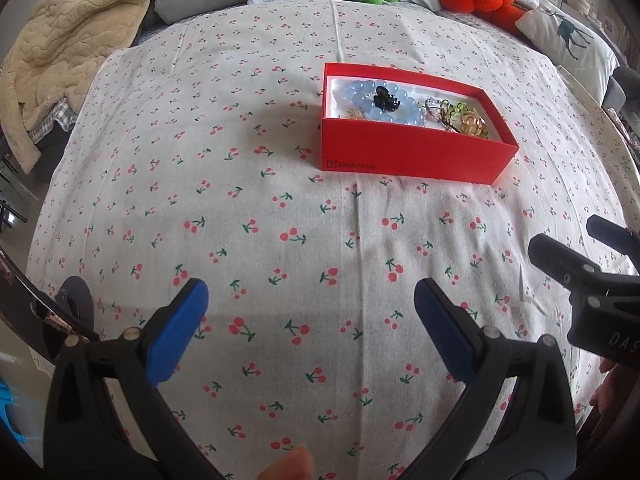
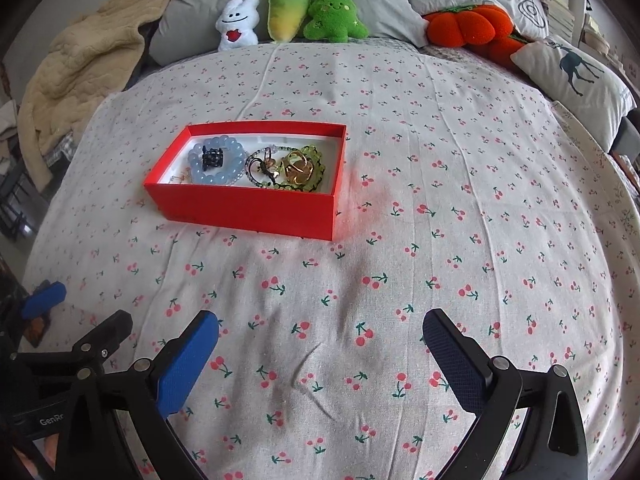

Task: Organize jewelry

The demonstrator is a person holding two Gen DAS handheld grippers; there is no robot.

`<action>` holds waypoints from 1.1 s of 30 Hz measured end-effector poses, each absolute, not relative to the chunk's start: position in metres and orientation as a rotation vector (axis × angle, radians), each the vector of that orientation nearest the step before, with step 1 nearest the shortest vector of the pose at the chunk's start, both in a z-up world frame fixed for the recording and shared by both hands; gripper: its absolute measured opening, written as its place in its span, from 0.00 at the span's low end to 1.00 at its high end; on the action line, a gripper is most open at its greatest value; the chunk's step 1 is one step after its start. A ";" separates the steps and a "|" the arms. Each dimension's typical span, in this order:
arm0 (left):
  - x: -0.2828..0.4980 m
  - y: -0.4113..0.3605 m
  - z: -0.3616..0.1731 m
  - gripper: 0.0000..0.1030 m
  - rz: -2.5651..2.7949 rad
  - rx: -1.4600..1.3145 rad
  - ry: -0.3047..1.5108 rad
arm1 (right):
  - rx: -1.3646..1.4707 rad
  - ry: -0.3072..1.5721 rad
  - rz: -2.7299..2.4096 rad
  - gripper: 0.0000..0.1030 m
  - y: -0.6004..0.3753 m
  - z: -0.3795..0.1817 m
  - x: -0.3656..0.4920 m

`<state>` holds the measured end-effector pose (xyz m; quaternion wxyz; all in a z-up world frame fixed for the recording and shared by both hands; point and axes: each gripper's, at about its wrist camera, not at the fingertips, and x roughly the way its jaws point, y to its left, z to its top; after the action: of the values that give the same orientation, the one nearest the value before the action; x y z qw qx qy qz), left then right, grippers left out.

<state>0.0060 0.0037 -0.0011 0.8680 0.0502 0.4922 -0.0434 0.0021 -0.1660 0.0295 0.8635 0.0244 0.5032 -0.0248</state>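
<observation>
Both the left claw point(image 1: 310, 320) and right claw point(image 2: 320, 354) gape wide and hold nothing above the cherry sheet point(image 2: 440, 240), while beyond them the red box point(image 2: 248, 204) holds 1 blue bracelet point(image 2: 218, 162) and tangled jewelry point(image 2: 296, 170).

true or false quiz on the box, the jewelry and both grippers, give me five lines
1. The red box is open. True.
2. The blue bead bracelet lies on the sheet beside the box. False: it is inside the box.
3. The left gripper holds a ring. False: its jaws are open and empty.
4. The right gripper is open, well short of the box. True.
5. A gold piece lies in the box, at the other end from the bracelet. True.
</observation>
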 end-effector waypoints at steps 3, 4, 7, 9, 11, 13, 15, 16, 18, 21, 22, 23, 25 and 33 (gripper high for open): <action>0.008 0.004 -0.003 0.99 -0.089 0.106 1.037 | 0.045 1.057 -0.052 1.00 -0.164 0.028 0.004; 0.008 0.004 -0.003 0.99 -0.090 0.106 1.037 | 0.045 1.060 -0.051 1.00 -0.163 0.027 0.004; 0.007 0.003 -0.003 0.99 -0.099 0.108 1.038 | 0.048 1.067 -0.043 1.00 -0.160 0.027 0.004; 0.007 0.003 -0.003 0.99 -0.098 0.108 1.037 | 0.047 1.063 -0.042 1.00 -0.159 0.027 0.004; 0.007 0.002 -0.002 0.99 -0.098 0.106 1.036 | 0.043 1.062 -0.043 1.00 -0.158 0.028 0.003; 0.007 0.002 -0.002 0.99 -0.097 0.106 1.032 | 0.041 1.061 -0.047 1.00 -0.159 0.028 0.003; 0.006 0.002 -0.001 0.99 -0.096 0.109 1.030 | 0.041 1.063 -0.052 1.00 -0.160 0.027 0.002; 0.005 0.002 -0.001 0.99 -0.096 0.111 1.030 | 0.043 1.066 -0.052 1.00 -0.160 0.027 0.002; 0.005 0.002 -0.002 0.99 -0.096 0.113 1.031 | 0.049 1.074 -0.055 1.00 -0.161 0.026 0.001; 0.005 0.002 -0.001 0.99 -0.096 0.115 1.030 | 0.044 1.081 -0.060 1.00 -0.161 0.024 0.000; 0.004 0.002 -0.001 0.99 -0.096 0.115 1.029 | 0.040 1.080 -0.065 1.00 -0.161 0.023 0.000; 0.004 0.002 0.000 0.99 -0.094 0.117 1.027 | 0.039 1.080 -0.066 1.00 -0.161 0.023 0.000; 0.005 0.002 0.000 0.99 -0.094 0.115 1.024 | 0.038 1.077 -0.065 1.00 -0.161 0.024 0.000; 0.005 0.003 0.002 0.99 -0.089 0.112 1.019 | 0.040 1.066 -0.066 1.00 -0.162 0.028 -0.002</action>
<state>0.0047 0.0032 0.0021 0.8704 0.0534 0.4875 -0.0426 -0.0016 -0.1618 0.0278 0.8605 0.0190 0.5081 -0.0316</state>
